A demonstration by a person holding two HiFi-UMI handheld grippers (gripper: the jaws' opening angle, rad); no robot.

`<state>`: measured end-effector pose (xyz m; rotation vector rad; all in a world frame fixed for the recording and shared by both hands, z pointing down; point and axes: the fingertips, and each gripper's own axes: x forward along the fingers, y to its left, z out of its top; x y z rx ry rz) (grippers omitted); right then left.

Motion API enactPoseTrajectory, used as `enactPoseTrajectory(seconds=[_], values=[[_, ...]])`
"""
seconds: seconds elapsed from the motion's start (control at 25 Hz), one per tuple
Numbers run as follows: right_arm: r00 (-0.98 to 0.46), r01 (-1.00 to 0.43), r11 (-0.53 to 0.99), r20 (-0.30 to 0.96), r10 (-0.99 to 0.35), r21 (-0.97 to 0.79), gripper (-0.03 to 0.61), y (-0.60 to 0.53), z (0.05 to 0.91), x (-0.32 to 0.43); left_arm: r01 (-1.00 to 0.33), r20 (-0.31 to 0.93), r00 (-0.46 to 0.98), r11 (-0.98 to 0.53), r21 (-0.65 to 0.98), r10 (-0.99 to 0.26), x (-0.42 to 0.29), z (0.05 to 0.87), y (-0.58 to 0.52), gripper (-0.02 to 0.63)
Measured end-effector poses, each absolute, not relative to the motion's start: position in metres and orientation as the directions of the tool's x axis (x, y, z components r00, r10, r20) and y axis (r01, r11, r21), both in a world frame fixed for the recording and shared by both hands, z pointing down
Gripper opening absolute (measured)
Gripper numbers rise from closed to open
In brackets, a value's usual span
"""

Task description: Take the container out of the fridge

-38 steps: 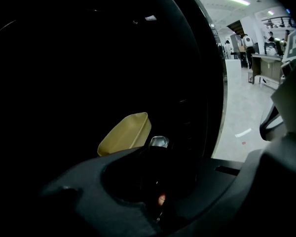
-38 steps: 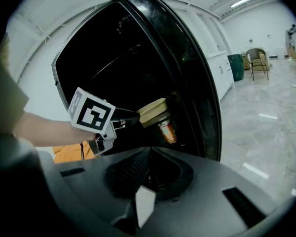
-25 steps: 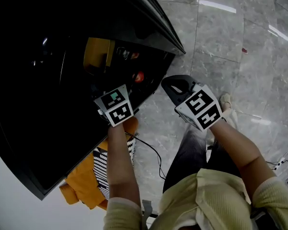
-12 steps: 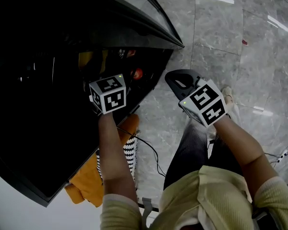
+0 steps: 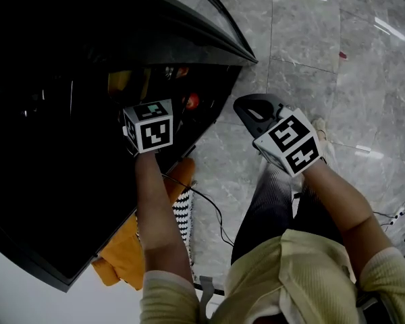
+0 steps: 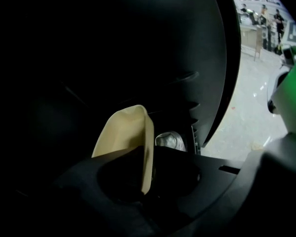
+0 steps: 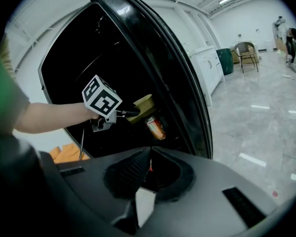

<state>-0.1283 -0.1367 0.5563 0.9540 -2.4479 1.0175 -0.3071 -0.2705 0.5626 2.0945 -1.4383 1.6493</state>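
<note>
Jaws of the left gripper [image 7: 134, 113] have just been closing after it sank deeper into the black fridge [image 7: 138, 28]. Now they seem to pinch the wall of the cream container [image 6: 123, 132], so I judge that pulling it out can begin. Just right of this claw stands 1 can [image 6: 170, 141]. The right gripper [image 7: 149, 154] waits closed and empty above the glossy grey stone floor [image 5: 324, 59], with white cabinets [image 7: 207, 68] far behind.
</note>
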Motion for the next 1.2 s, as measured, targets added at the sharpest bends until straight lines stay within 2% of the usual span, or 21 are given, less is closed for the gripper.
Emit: enactPoseTrajectory(seconds=[0.12,0.36,0.68,0.88,1.2], values=[[-0.728,-0.684,0.532,0.516,-0.451,-0.498,0.029,-0.133,0.555,-0.13,-0.75,0.801,-0.032,-0.516,-0.415,-0.598,-0.311,0.562,-0.271,0.052],[-0.734,-0.675,0.553,0.514,-0.443,-0.488,0.029,-0.13,0.546,-0.126,-0.739,0.791,-0.02,-0.523,-0.423,-0.612,-0.302,0.557,-0.27,0.035],[-0.745,-0.656,0.598,0.522,-0.415,-0.461,0.029,-0.115,0.535,-0.111,-0.744,0.775,-0.018,-0.509,-0.433,-0.632,-0.285,0.547,-0.235,0.032],[-0.75,-0.646,0.612,0.526,-0.4,-0.456,0.029,-0.101,0.525,-0.099,-0.702,0.767,-0.005,-0.544,-0.459,-0.641,-0.265,0.538,-0.212,0.032],[-0.755,-0.628,0.648,0.539,-0.374,-0.43,0.029,-0.078,0.5,-0.08,-0.715,0.772,0.043,-0.559,-0.419,-0.634,-0.228,0.519,-0.167,0.032]])
